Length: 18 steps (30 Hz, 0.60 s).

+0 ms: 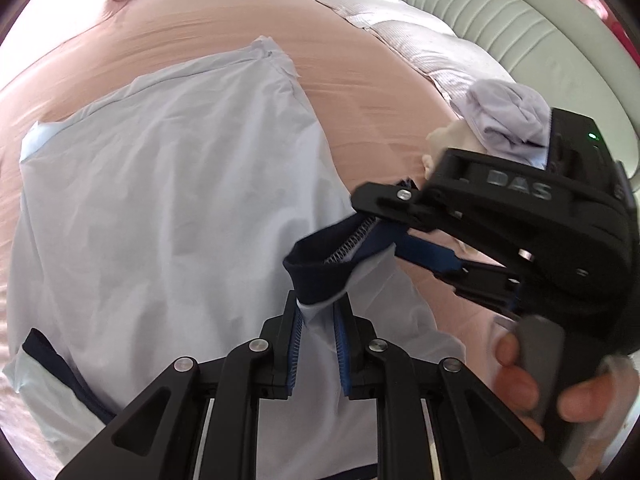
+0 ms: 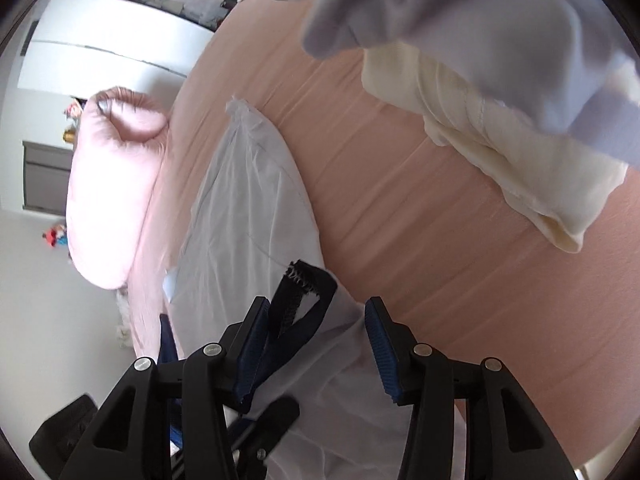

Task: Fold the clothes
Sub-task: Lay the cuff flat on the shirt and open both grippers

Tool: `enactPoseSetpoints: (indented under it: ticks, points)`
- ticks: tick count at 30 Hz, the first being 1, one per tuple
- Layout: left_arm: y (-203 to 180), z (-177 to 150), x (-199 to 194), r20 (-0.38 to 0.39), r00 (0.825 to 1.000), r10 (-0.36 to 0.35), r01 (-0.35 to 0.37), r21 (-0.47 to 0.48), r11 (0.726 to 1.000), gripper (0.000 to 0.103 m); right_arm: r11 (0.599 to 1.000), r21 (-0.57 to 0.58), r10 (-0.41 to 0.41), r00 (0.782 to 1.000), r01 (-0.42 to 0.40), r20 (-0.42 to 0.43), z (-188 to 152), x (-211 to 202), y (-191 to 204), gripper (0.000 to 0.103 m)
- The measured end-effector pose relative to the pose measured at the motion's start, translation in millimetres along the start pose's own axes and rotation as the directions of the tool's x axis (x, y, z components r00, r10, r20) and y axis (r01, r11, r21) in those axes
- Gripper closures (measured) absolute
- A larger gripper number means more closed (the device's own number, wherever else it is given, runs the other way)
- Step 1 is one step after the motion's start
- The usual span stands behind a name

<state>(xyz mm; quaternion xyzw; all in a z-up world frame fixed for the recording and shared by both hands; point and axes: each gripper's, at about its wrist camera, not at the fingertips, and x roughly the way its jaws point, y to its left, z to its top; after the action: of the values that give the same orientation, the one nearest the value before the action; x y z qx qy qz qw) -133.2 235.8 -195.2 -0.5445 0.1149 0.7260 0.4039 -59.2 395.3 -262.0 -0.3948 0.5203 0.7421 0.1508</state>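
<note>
The pale blue garment (image 1: 168, 208) lies spread on the pink bed sheet (image 1: 200, 36), and its end with the dark navy band (image 1: 320, 264) is lifted a little near the person. The left claw (image 1: 316, 344) is closed almost fully and it pinches the pale fabric just under the navy band. The right claw (image 2: 312, 340) stands about half open; the navy band hangs between its pads and lies against the left pad, but the right pad is apart from the cloth, so I judge that it does not grip.

The step in hand seems to be the taking of the band edge with both claws, to prepare a fold. The next move probably needs the right claw to close on the band beside the left claw, and then both carry this end over the garment toward the far corner (image 1: 268, 46).

About room: the far side of the garment has free sheet around it, so a fold forward has place. On the right side a cream cloth (image 2: 500, 152) and a lilac crumpled garment (image 1: 508, 120) lie near, apart from the blue one, and the quilted bedspread (image 1: 400, 40) is behind. On the left, a pink pillow (image 2: 112, 184) sits at the bed edge, so a pull to that side risks sliding the cloth off.
</note>
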Motion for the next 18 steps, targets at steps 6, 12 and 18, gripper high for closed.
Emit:
enactPoseSetpoints:
  ticks: [6, 12, 18]
  points:
    - [-1, -7, -2, 0.026, 1.000, 0.002, -0.003, 0.022, 1.000, 0.090, 0.999, -0.039, 0.002, 0.999, 0.000, 0.049, -6, 4, -7, 0.094]
    - [3, -12, -17, 0.085, 0.995, -0.058, 0.060, -0.019, 0.998, 0.096, 0.982, -0.167, 0.102, 0.990, -0.085, 0.097, -8, -11, 7, 0.094]
    - [4, -17, -22, 0.131, 0.985, -0.108, 0.118, -0.066, 0.991, 0.099, 0.937, -0.283, 0.231, 0.971, -0.205, 0.062, -14, -19, 26, 0.094]
